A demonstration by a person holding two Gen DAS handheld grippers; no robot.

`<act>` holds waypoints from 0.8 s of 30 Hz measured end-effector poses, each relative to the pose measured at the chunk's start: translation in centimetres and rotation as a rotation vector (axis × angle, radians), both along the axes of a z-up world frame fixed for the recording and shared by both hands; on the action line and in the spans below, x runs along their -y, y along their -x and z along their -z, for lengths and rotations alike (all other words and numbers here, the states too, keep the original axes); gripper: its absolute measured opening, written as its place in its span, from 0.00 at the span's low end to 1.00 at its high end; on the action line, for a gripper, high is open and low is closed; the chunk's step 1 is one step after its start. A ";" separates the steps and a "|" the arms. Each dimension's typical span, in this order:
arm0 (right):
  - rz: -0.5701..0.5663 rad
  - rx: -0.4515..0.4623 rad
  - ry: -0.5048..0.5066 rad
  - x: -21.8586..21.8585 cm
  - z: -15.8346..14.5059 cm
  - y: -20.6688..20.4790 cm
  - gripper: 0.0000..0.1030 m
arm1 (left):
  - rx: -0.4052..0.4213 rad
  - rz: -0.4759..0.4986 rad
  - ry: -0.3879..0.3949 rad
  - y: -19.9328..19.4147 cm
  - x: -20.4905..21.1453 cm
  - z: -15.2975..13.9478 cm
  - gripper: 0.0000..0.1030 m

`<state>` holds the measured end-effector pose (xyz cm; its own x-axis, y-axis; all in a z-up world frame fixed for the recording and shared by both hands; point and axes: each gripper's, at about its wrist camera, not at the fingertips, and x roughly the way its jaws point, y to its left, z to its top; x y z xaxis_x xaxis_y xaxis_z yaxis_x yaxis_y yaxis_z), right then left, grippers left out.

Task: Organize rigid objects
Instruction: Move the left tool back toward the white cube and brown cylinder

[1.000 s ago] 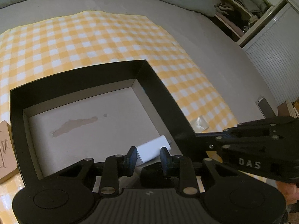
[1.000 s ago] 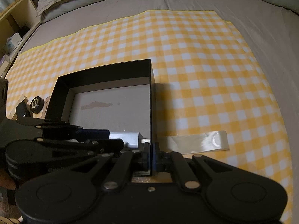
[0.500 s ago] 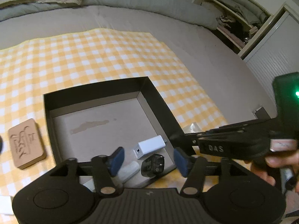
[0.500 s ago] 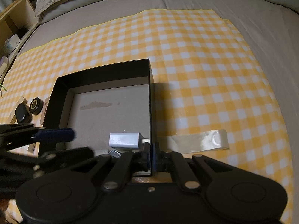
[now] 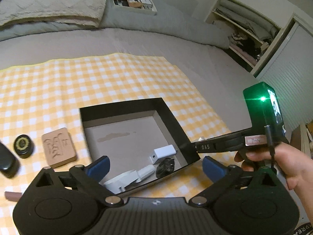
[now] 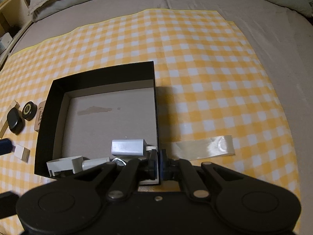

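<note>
Since the earlier frames the left gripper (image 5: 154, 166) has let go of the white charger (image 5: 163, 153) and lifted back from the black box (image 6: 58, 90), its blue fingers (image 5: 98, 165) having just swung apart; they now stand wide and released, with nothing between them. Below them, in the box's near right corner, the charger lies beside a small black plug (image 5: 165, 166) and a white curved piece (image 5: 121, 182), all resting on the grey floor of the box. The right gripper (image 6: 157, 162) is clenched on the box's near right wall, one finger inside and one outside, and a hand (image 5: 281, 162) holds its handle. Most of the box floor farther back lies bare. Left of the box, on the yellow checked cloth (image 6: 205, 68), sit a tan carved block (image 5: 58, 146), a round black tin (image 5: 23, 145) and a dark case (image 6: 15, 120); a clear tape strip (image 6: 203, 146) lies to the right. Beyond the cloth the grey bed (image 5: 137, 43) stretches open.
</note>
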<state>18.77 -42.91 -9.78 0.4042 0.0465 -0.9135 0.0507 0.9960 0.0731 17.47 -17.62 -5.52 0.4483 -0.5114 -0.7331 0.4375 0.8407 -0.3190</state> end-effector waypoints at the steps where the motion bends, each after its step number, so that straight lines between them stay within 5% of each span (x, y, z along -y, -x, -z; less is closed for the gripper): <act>1: 0.002 -0.001 0.005 -0.1 0.0 0.0 0.03 | 0.006 -0.007 -0.003 0.3 -0.4 -0.2 0.99; 15: -0.039 0.010 0.059 -0.6 -0.6 0.6 0.03 | 0.071 -0.182 -0.064 1.2 -9.6 -1.0 1.00; 24: -0.030 0.004 0.024 0.0 -0.4 0.2 0.03 | 0.077 -0.277 -0.176 0.6 -15.2 0.7 1.00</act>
<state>18.60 -42.93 -9.37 0.4066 0.0369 -0.9128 0.0200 0.9986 0.0493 16.86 -2.44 -6.21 0.6100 -0.2316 -0.7578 0.2023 0.9702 -0.1336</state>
